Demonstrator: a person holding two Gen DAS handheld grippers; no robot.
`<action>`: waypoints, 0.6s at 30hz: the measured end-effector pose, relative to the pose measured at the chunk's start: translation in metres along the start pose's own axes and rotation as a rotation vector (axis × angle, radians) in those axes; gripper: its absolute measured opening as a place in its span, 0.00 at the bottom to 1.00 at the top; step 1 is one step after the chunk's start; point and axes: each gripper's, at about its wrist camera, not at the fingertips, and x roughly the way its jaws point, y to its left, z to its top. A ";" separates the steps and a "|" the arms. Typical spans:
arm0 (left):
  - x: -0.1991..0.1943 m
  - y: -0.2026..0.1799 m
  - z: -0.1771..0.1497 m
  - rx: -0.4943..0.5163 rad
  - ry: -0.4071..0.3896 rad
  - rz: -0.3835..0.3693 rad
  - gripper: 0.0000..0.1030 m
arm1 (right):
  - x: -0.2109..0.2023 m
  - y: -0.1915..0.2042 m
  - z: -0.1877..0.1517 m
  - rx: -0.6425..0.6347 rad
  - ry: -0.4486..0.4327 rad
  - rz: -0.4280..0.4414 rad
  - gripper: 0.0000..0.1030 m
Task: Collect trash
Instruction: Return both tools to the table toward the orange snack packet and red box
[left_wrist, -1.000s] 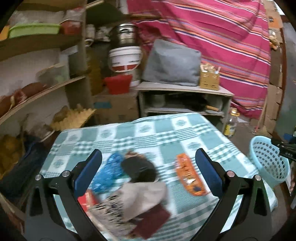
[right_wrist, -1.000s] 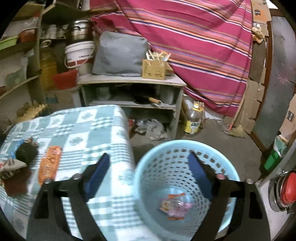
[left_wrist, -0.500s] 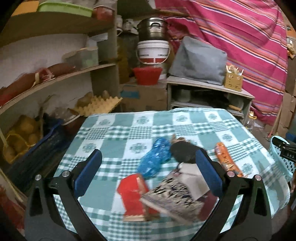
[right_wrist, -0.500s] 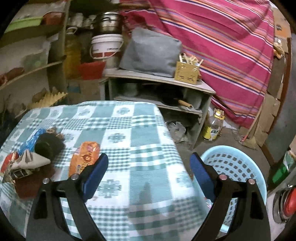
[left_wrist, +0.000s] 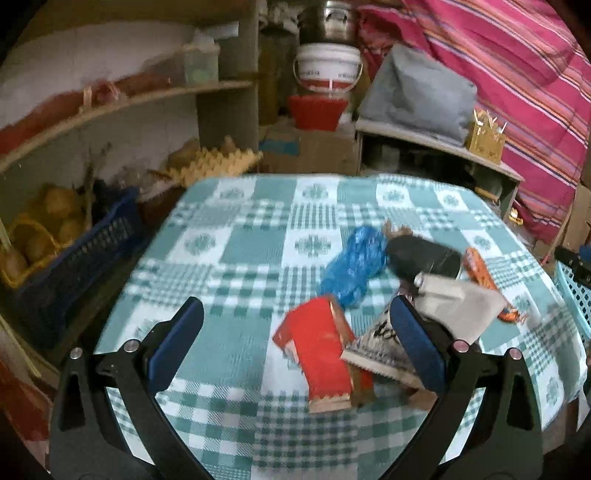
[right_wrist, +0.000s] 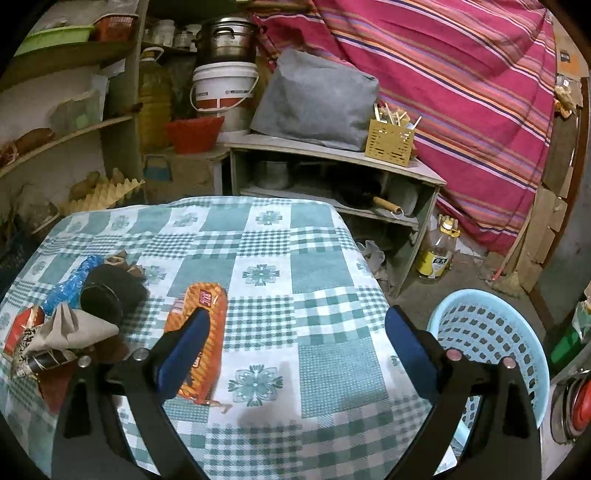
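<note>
this looks like a storeroom or back kitchen in a home. wooden shelves (right_wrist: 66, 136) along the wall hold tubs and food. a big metal pot (right_wrist: 227, 40) sits on a white bucket (right_wrist: 223, 92), with a large oil jug (right_wrist: 155, 99) beside them. egg trays (left_wrist: 214, 162) lie on a lower shelf. a striped pink cloth (right_wrist: 461, 92) hangs at the back. a table (right_wrist: 317, 273) with a green checked cloth stands in the middle.

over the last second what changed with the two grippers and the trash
The right gripper swung from above the blue basket back over the table, its open fingers now near the orange wrapper. The left gripper panned left and now frames the red packet. Both stayed open and empty; the trash pile, including the blue bag, did not move.
</note>
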 end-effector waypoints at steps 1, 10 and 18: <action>0.005 0.001 -0.003 -0.005 0.024 -0.009 0.95 | 0.001 0.001 0.000 -0.003 0.001 0.001 0.91; 0.033 0.005 -0.014 -0.065 0.162 -0.115 0.77 | 0.008 0.013 -0.001 -0.032 0.016 0.011 0.91; 0.041 0.000 -0.015 -0.064 0.216 -0.177 0.29 | 0.009 0.022 -0.002 -0.067 0.011 0.007 0.91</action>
